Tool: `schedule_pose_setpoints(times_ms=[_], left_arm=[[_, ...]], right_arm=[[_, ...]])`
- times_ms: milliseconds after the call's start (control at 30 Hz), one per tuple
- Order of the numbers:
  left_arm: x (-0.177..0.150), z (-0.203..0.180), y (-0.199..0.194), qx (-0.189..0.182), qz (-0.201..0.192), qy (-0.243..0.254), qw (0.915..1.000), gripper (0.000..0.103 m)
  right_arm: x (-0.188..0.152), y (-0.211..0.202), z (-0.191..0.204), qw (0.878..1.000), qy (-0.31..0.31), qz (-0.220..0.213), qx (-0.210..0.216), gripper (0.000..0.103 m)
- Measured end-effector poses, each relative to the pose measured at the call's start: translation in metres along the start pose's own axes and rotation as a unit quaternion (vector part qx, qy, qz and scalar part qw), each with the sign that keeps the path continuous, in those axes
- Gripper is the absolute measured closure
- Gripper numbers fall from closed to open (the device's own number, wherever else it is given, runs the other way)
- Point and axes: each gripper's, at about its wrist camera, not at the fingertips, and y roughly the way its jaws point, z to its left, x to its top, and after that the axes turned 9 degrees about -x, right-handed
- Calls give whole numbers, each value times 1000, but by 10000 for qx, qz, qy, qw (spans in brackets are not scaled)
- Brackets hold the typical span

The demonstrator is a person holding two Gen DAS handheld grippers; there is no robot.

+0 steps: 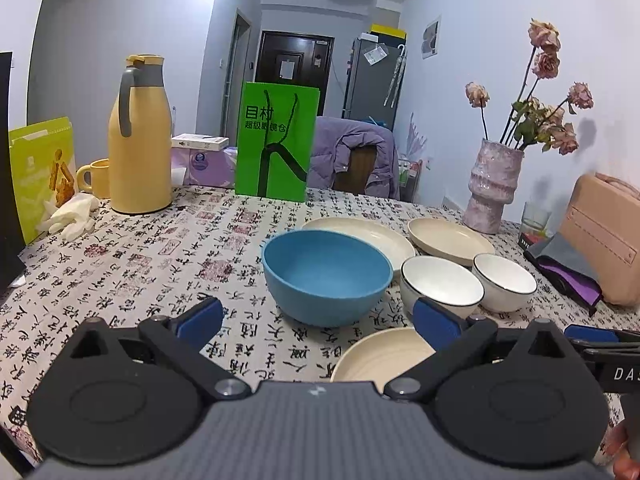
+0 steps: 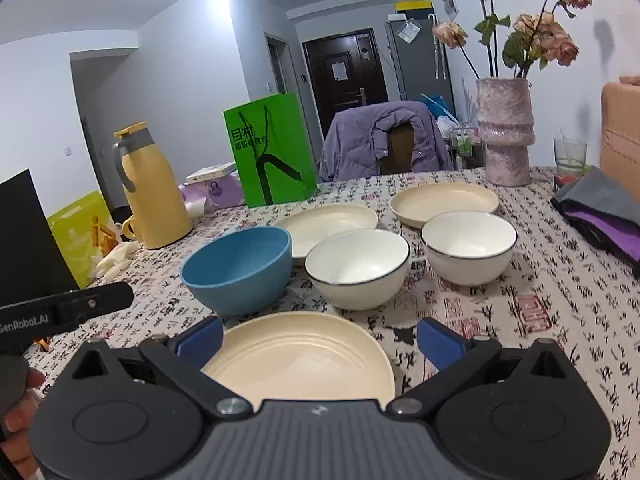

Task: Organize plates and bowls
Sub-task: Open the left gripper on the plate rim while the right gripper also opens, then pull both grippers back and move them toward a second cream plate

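Both grippers released, gripping nothing: left gripper (image 1: 318,318) faces blue bowl (image 1: 326,276) at frame centre; right gripper (image 2: 320,342) hovers over cream plate (image 2: 300,364) (lower centre, on surface (image 2: 540,280)).

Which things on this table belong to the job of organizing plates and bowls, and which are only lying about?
For the job:
blue bowl
two white bowls
three cream plates

Only lying about:
yellow thermos
green bag
vase with flowers
glass
yellow mug
gloves
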Motion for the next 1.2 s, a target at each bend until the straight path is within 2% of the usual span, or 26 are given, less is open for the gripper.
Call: schedule_pose_setpoints(times_ms=[500,1200], left_arm=[[33,-1,16,-98,90,-87,9999,0],[70,-10,58,-122,191,-218,9995,0]], right_arm=[[40,18,-1,9999,-110,-101,86,0],[95,54,-7,9992,-142,-75,366,0]])
